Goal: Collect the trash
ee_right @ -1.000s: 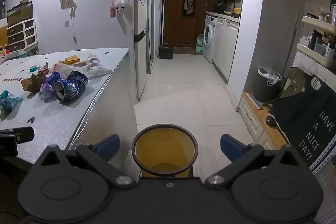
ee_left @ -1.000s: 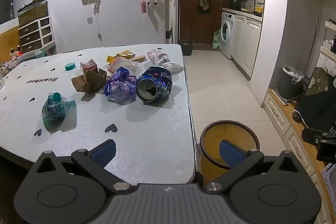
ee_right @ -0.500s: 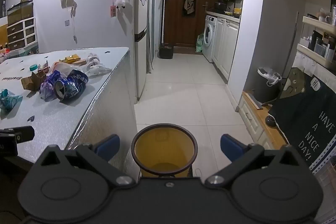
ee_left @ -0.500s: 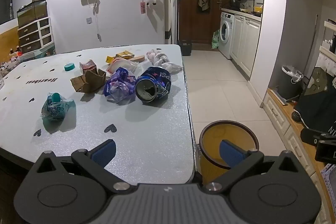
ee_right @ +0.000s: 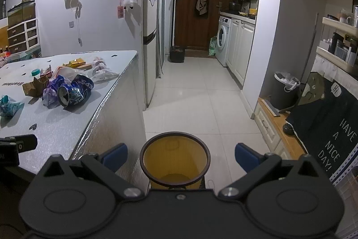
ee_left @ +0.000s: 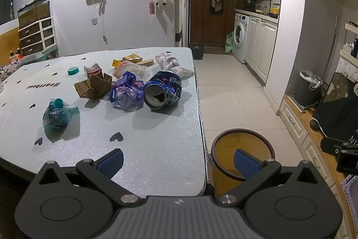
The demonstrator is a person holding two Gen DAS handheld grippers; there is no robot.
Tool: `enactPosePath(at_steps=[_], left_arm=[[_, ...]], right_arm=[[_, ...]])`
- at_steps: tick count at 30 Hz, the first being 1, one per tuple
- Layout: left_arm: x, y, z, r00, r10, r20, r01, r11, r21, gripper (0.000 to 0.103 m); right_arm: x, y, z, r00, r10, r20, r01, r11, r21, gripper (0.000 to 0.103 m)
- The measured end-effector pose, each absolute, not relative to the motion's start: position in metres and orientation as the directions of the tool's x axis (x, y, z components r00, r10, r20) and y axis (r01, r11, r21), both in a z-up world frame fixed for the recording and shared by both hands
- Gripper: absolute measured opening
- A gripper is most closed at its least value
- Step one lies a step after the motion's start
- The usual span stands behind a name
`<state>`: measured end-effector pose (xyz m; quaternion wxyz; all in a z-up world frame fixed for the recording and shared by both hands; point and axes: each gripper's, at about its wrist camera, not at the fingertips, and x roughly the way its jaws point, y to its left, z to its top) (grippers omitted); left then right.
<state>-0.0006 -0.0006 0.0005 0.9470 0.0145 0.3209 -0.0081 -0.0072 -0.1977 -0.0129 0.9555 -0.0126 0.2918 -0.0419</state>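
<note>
Trash lies on the white table: a crushed blue Pepsi can, a purple wrapper, torn brown cardboard, a teal crumpled bottle, a teal cap, white tissue and yellow packets. A yellow bin stands on the floor by the table's right edge. My left gripper is open and empty over the table's near edge. My right gripper is open and empty above the bin. The can also shows in the right wrist view.
A fridge stands beyond the table. White tiled floor runs to a dark door and a washing machine. A grey bin with a liner and a low wooden cabinet are at right.
Both grippers have stayed open and nearly still. The left view has shifted very slightly. Nothing on the table has moved.
</note>
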Motion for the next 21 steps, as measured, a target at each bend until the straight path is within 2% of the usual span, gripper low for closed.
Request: enactPosePath(at_steps=[21], left_arm=[[0.0023,-0.0091,-0.0016,0.794,-0.013,-0.607,0.032,0.999,0.020,0.103]], right_arm=[[-0.0065,-0.1970,-0.0128,0.823,-0.092,-0.560,0.077,0.996,-0.051,0.103]])
